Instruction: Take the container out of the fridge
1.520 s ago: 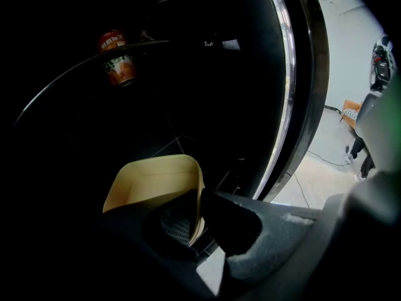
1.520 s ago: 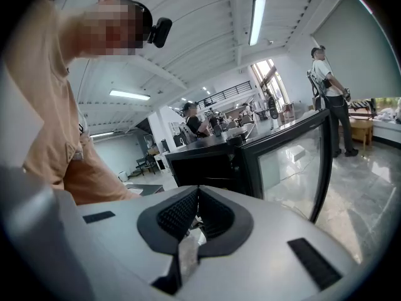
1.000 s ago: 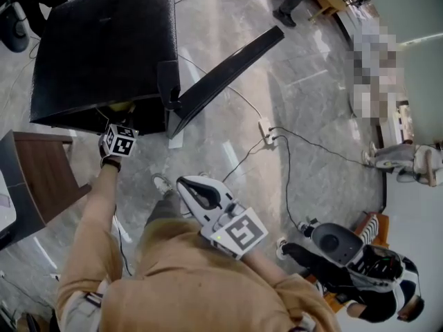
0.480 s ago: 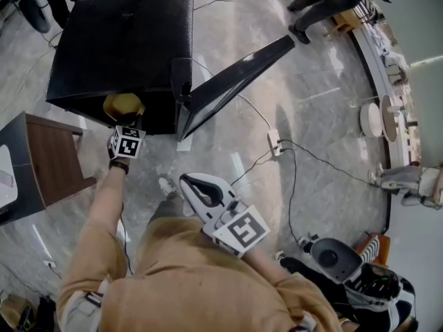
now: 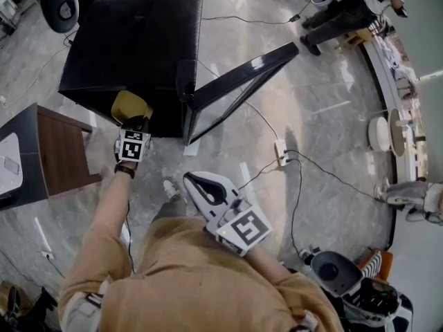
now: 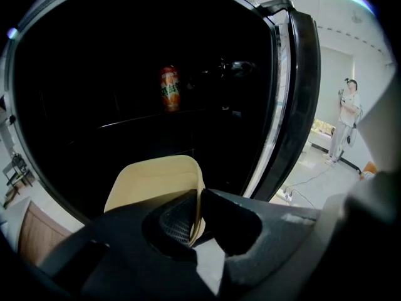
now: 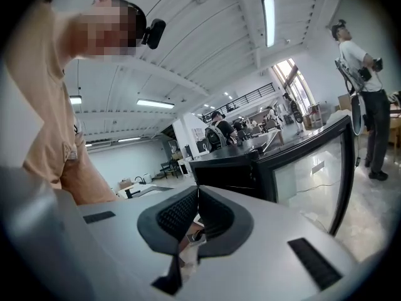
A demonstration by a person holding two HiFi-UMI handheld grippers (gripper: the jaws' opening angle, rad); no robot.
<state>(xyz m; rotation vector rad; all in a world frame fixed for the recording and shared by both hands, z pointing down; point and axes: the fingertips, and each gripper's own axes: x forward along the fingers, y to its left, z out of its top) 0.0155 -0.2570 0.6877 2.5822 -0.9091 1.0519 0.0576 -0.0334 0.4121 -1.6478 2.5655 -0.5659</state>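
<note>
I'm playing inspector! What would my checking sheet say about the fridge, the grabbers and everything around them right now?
Surface: grey marble floor; the fridge stands on it.
Job's things: black fridge, its door swung open; beige container at the front of the opening, held by its rim.
Clutter: an orange can on a shelf inside the fridge; a brown side table beside the fridge.
Grippers: left gripper shut on the container's wall; right gripper shut with nothing in it, near the person's body.
Cables: a power strip and loose cables on the floor near the door.
Surroundings: a person stands beyond the door.
</note>
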